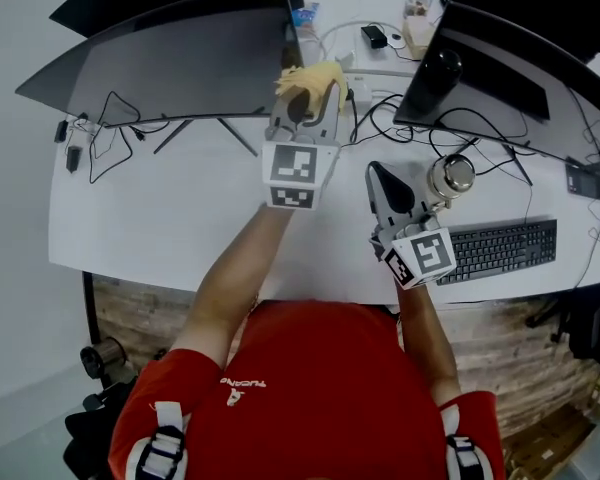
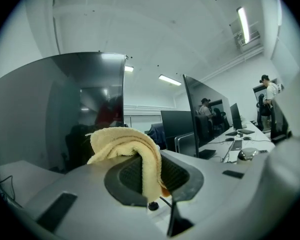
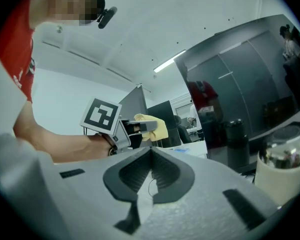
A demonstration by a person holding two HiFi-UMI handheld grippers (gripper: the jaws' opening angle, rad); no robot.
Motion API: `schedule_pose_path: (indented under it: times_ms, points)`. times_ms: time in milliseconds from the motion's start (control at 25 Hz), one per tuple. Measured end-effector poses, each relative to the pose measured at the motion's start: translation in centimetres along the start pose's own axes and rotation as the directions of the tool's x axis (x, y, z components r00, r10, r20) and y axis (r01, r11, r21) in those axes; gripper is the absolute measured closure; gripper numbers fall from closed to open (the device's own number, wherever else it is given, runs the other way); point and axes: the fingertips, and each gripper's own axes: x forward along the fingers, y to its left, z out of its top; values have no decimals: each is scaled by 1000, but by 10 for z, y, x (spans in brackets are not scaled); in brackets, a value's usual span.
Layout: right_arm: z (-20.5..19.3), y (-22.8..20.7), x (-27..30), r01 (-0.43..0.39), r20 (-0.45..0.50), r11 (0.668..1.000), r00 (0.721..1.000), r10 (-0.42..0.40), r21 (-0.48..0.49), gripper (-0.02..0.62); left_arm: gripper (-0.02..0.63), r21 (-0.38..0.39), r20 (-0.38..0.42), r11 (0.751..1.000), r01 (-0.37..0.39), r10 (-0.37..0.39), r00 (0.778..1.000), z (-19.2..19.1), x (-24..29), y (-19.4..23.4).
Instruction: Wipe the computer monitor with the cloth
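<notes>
My left gripper [image 1: 313,96] is shut on a folded yellow cloth [image 1: 316,78], held up beside the right end of the large curved monitor [image 1: 170,63]. In the left gripper view the cloth [image 2: 132,149] drapes over the jaws, and the dark monitor screen [image 2: 55,109] stands just to the left. My right gripper [image 1: 388,190] hangs lower over the white desk, shut with nothing in it. The right gripper view shows its jaws closed together [image 3: 151,170], with the left gripper and the cloth [image 3: 152,126] beyond them.
A second monitor [image 1: 505,53] stands at the right with a black cylinder [image 1: 435,78] before it. A shiny metal cup [image 1: 451,176] and a keyboard [image 1: 500,248] sit near the right gripper. Cables [image 1: 115,128] trail across the desk. Other desks and people show far off.
</notes>
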Motion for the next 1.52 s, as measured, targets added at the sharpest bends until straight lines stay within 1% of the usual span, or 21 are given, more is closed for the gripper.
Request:
schedule_pose_path:
  times_ms: [400, 560, 720, 880, 1240, 1520]
  points:
    - [80, 20, 25, -16, 110, 994, 994, 29, -111, 591, 551, 33, 82, 998, 47, -50, 995, 71, -12, 9]
    - [100, 34, 33, -29, 134, 990, 990, 47, -138, 591, 551, 46, 116, 997, 65, -70, 991, 100, -15, 12]
    - [100, 50, 34, -44, 132, 988, 989, 64, -148, 592, 551, 67, 140, 995, 76, -85, 986, 123, -19, 12]
    - [98, 57, 32, -43, 133, 988, 989, 62, -146, 592, 551, 69, 157, 994, 90, -100, 983, 143, -22, 15]
    - [105, 59, 19, -23, 149, 987, 988, 47, -156, 592, 551, 102, 213, 991, 83, -103, 972, 187, -25, 13]
    - [106, 59, 12, -28, 150, 987, 987, 52, -158, 591, 551, 118, 253, 990, 78, -106, 962, 215, -32, 9]
